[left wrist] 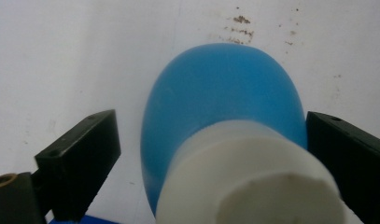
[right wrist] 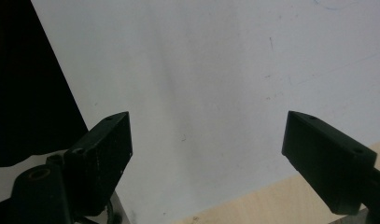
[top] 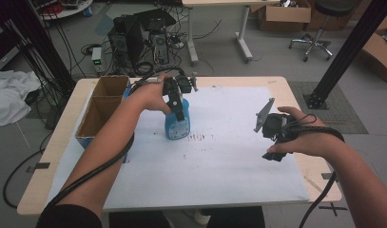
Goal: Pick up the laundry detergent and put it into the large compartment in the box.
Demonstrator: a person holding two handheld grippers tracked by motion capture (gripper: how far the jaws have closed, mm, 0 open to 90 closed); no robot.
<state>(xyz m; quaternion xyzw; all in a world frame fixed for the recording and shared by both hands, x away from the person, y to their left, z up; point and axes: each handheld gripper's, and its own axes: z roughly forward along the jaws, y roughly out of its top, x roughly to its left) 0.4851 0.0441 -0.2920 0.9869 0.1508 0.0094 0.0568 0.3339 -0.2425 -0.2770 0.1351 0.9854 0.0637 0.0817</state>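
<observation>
A blue bottle (left wrist: 215,98) with a white cap (left wrist: 253,182) stands between the left gripper's (left wrist: 211,140) parted jaws, ungripped; its label is unreadable. The right gripper (right wrist: 206,135) gapes empty.

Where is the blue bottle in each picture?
High view: the blue bottle stands left of middle on the white sheet, under the left gripper.
Left gripper view: the bottle, blue with a white cap, sits at centre between the jaws.
Right gripper view: not in it.
Shared landmark: the white sheet.
</observation>
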